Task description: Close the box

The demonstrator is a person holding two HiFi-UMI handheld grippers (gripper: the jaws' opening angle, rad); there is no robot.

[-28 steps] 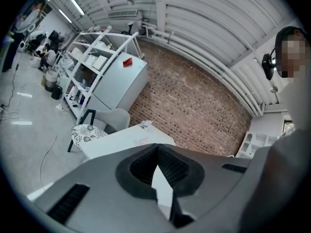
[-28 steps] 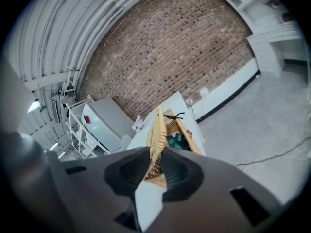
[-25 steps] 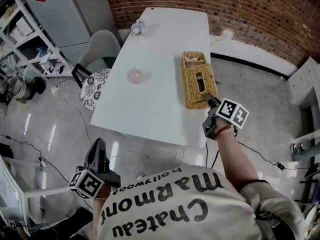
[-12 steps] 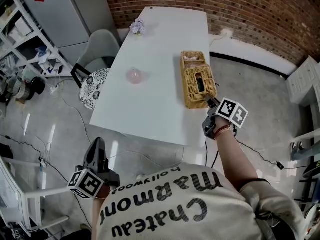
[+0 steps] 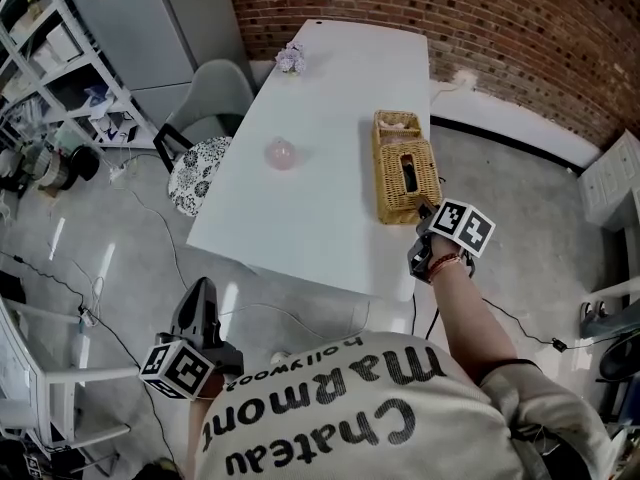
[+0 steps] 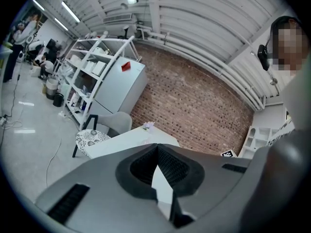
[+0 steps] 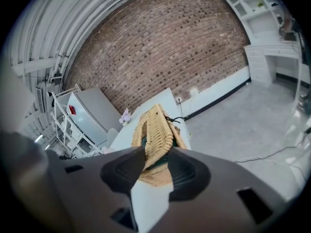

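Note:
A wicker box [image 5: 405, 168] lies on the right side of the white table [image 5: 300, 208]. My right gripper [image 5: 426, 209] is at its near end. In the right gripper view the wicker lid [image 7: 154, 125] leans over the box, with something green showing under its right edge. The right gripper [image 7: 155, 152] has just been opening its jaws. The lid's near edge sits between them, and the right pad is clear of it. My left gripper [image 5: 202, 291] hangs low at the left, far from the table. Its jaw tips [image 6: 157, 145] meet on nothing.
A pink round object [image 5: 281, 153] and a small bunch of flowers [image 5: 291, 58] rest on the table. A chair with a patterned seat [image 5: 203, 158] stands at its left side, with shelves [image 5: 50, 58] beyond. Cables trail over the floor [image 5: 120, 268].
The right gripper's jaws have spread apart around the lid's edge, and the lid now shows more of its top face. The left gripper looks the same.

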